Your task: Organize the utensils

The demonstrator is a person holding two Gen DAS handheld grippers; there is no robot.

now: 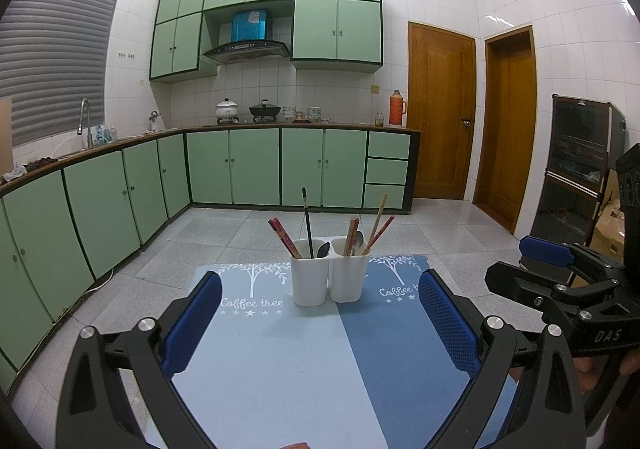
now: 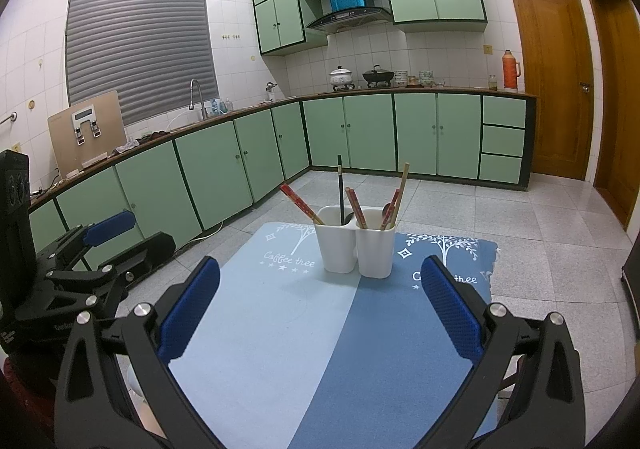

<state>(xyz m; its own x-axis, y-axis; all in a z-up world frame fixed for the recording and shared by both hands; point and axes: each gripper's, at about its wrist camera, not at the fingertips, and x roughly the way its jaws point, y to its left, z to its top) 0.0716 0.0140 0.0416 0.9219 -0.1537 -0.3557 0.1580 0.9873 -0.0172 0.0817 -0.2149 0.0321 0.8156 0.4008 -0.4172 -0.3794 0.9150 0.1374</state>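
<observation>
Two white plastic utensil cups stood touching, side by side, at the far middle of a two-tone blue table mat point(image 1: 280, 361) printed with white trees: the left white cup point(image 1: 309, 273) and the right white cup point(image 1: 349, 270). From the left gripper point(image 1: 320, 325) they lay dead ahead at twelve o'clock; from the right gripper point(image 2: 320, 313) they sat at about twelve to one o'clock, also ahead and well apart from its blue pads. Both grippers hung with fingers spread wide and nothing between them. The utensils stood nearly upright, long axes fanning outward: red patterned chopsticks point(image 1: 285, 238) leaned toward eleven o'clock and a black chopstick point(image 1: 308, 221) rose straight from the left cup, beside a dark spoon point(image 1: 323, 250); pale wooden chopsticks point(image 1: 379, 218) leaned toward one o'clock from the right cup, with a metal spoon point(image 1: 359, 241). Neither gripper looked clearly nearer, so I judged each suited its own side's cup.
</observation>
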